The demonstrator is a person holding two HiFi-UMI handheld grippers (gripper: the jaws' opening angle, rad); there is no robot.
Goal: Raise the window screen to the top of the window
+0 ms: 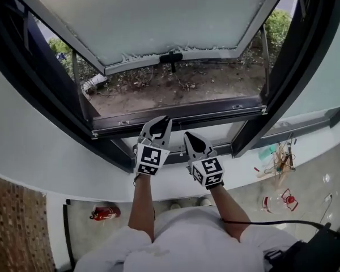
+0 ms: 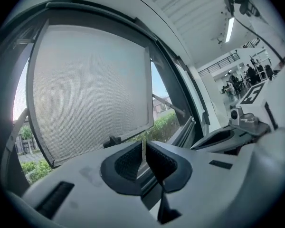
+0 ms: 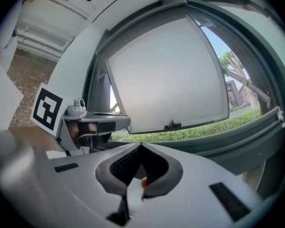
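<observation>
Currently, head view: window screen (image 1: 175, 16) fills the upper part of the opening. Its bottom bar (image 1: 215, 52) w/ black pull tab (image 1: 171, 56) sits well above the sill rail (image 1: 221, 111), and bare ground shows in the gap between. Left gripper (image 1: 160, 120) and right gripper (image 1: 188, 136) are side by side at the sill, both below the tab, neither touching the screen. Left gripper view: jaws closed on each other, nothing between. They point level at the window, w/ the tab up and left of the tips and mesh beyond. Right gripper view: jaws likewise closed and empty, tab up and right of the tips, left gripper at the pic's left. Judgement: closed jaws prob. serve as a blunt pusher, to get under the bar/tab and lift rather than pinch. Both sit near the bar's centre, approx. under the tab, so the bar should rise evenly and not skew in its tracks. Screen judged not yet at top, lift not begun.
</observation>
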